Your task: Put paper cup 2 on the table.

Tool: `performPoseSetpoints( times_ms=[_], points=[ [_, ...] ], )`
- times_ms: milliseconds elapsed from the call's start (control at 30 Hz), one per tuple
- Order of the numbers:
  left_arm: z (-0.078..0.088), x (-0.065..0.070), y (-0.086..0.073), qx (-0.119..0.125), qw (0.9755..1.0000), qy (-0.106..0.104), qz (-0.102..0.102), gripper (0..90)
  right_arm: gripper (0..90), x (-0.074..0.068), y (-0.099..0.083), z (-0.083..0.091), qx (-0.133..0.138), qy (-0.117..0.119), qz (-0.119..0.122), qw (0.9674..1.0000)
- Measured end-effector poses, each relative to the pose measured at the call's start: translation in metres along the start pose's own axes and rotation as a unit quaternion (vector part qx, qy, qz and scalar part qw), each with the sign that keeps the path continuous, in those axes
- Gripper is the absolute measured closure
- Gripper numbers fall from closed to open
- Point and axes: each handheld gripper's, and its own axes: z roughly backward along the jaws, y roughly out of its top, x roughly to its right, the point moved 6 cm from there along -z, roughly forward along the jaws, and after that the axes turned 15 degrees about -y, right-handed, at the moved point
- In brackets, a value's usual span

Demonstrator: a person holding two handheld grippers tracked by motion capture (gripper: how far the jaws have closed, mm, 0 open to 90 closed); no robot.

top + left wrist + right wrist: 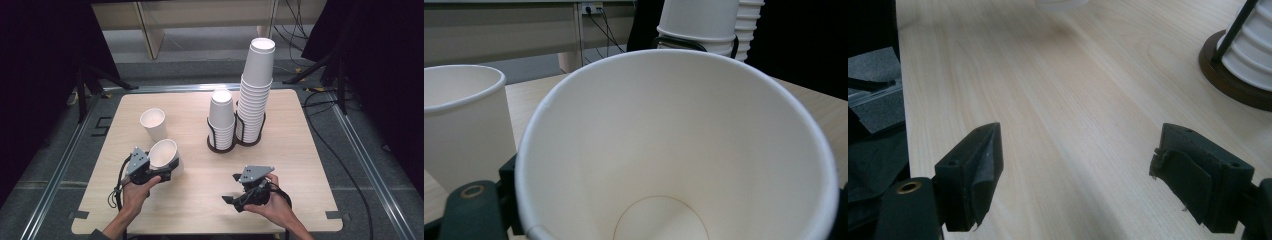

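Each hand-held gripper, the left hand-held gripper (167, 169) and the right hand-held gripper (230, 189), is matte black with a grey three-cornered plate on top, dotted with small dark screws. A black cable loops from each body past the wrist. Their blocky black jaws carry dark pads, small screw holes and a brass-ringed hole at the base.

You work at a light wooden table (300, 150) on a grey floor (45, 165) with metal rails (372, 165). Black curtains (40, 60) flank you; cables (295, 25) trail past a pale wooden frame (150, 30) behind.
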Motion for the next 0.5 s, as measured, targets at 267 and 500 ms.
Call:
performPoseSetpoints(
  times_ms=[267,500],
  points=[
    [-0.018,-0.012,0.001,-0.007,0.9998,0.014,-0.007,15.3,20.1,0.000,-0.001,0.000,-0.003,-0.002,0.000,1.0000],
    [-0.033,-0.020,0.003,-0.007,0.9996,0.026,-0.010,15.3,20.0,0.002,-0.002,-0.001,-0.005,-0.004,0.000,1.0000]
  ],
)
